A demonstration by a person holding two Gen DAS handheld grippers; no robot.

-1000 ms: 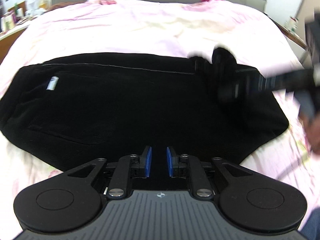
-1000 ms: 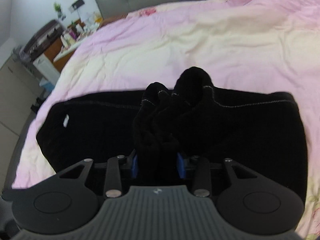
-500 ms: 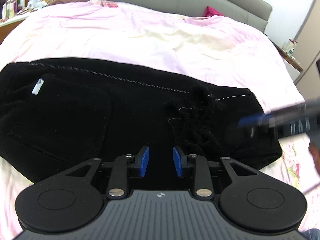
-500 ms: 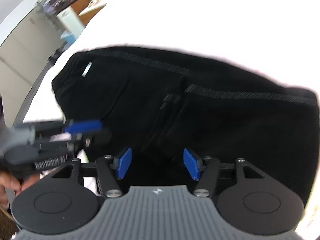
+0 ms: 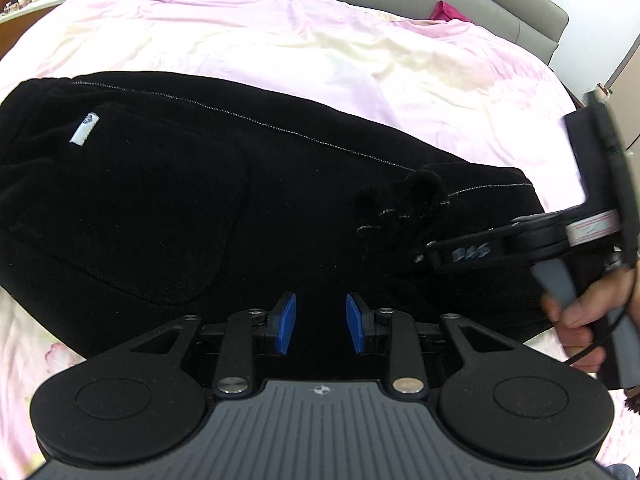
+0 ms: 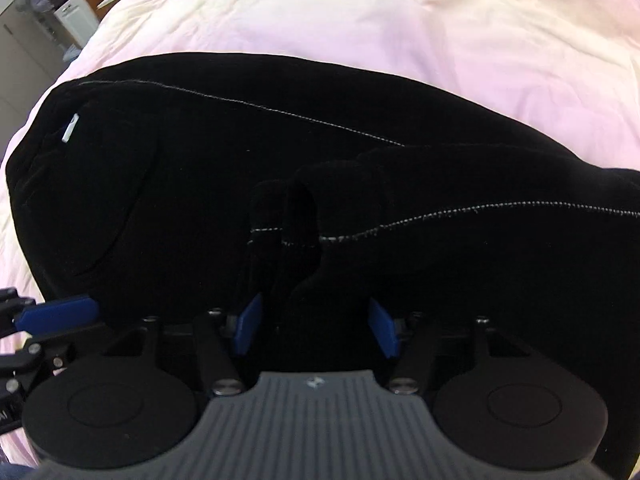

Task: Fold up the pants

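My left gripper has its two blue pads standing apart with nothing pinched between them; the jaws opened a little within the last second and now hang just over black cloth. My right gripper has been closing in the last half second. A bunched fold of the cloth rises between its blue pads, but whether the pads are pressing on it I cannot tell, since black cloth against black shadow hides the contact.

Directly beyond both sets of jaws lie the pants, black and soft-looking, folded over into a broad slab that runs left to right across the view. Ahead and to the right of my left jaws sits a crumpled hem bunch with pale stitching looping over it; in the right wrist view that same bunch stands right in front of my right jaws and reaches back between them. A pale stitched seam runs along the far edge of the pants. Far to the left of both grippers a small white label sticks out of the cloth beside a large patch pocket.

To the right of my left jaws I see the right gripper from the side, and the hand wrapped around its grey handle.

Past the pants, a pink and cream bedcover spreads outward. Behind it stands a grey padded headboard, with something magenta lying at its foot.
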